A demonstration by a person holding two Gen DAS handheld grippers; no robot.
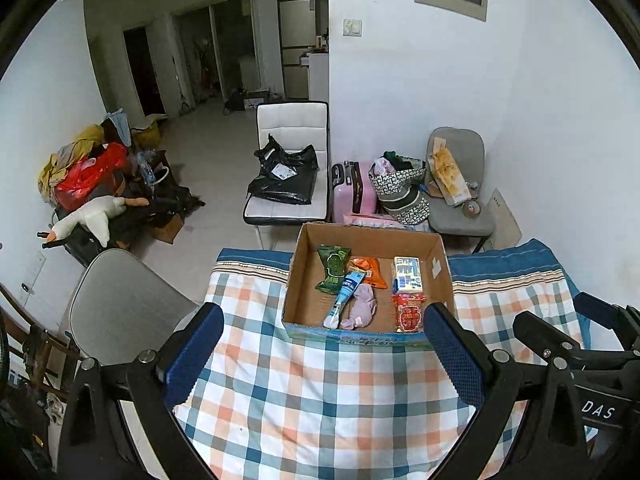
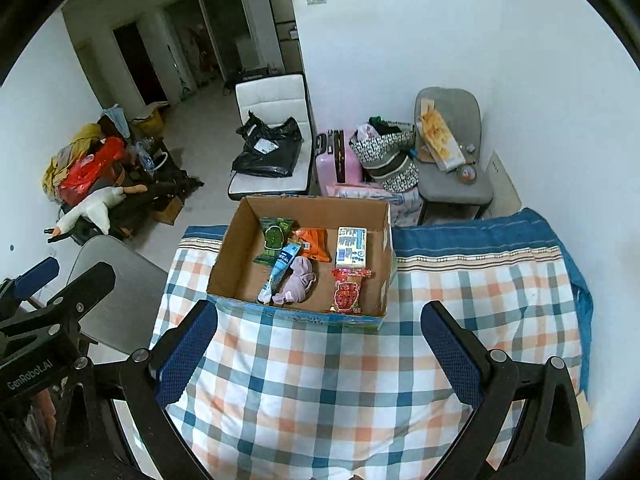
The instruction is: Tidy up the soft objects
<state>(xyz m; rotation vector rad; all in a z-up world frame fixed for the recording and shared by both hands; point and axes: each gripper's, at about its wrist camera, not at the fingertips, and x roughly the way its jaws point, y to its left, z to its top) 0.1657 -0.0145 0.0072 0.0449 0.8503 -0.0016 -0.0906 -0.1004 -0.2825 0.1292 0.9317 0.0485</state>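
Note:
An open cardboard box [image 1: 438, 276] [image 2: 228, 264] stands on the checked tablecloth [image 1: 320, 392] [image 2: 328, 380]. In it lie a green packet [image 1: 332, 268] [image 2: 274, 240], an orange packet [image 1: 370, 270] [image 2: 314, 244], a blue tube [image 1: 344, 298] [image 2: 280, 272], a pink soft toy [image 1: 362, 310] [image 2: 298, 284], a yellow pack [image 1: 407, 276] [image 2: 352, 248] and a red packet [image 1: 409, 314] [image 2: 348, 292]. My left gripper [image 1: 322, 352] is open and empty, in front of the box. My right gripper [image 2: 320, 344] is open and empty, also in front of the box.
The right gripper shows at the right of the left wrist view [image 1: 560, 344]; the left gripper shows at the left of the right wrist view [image 2: 52, 296]. A grey chair back [image 1: 120, 304] stands left of the table. Beyond are a white chair with a black bag [image 1: 288, 176], a pink suitcase [image 1: 354, 192] and a grey chair [image 1: 460, 192].

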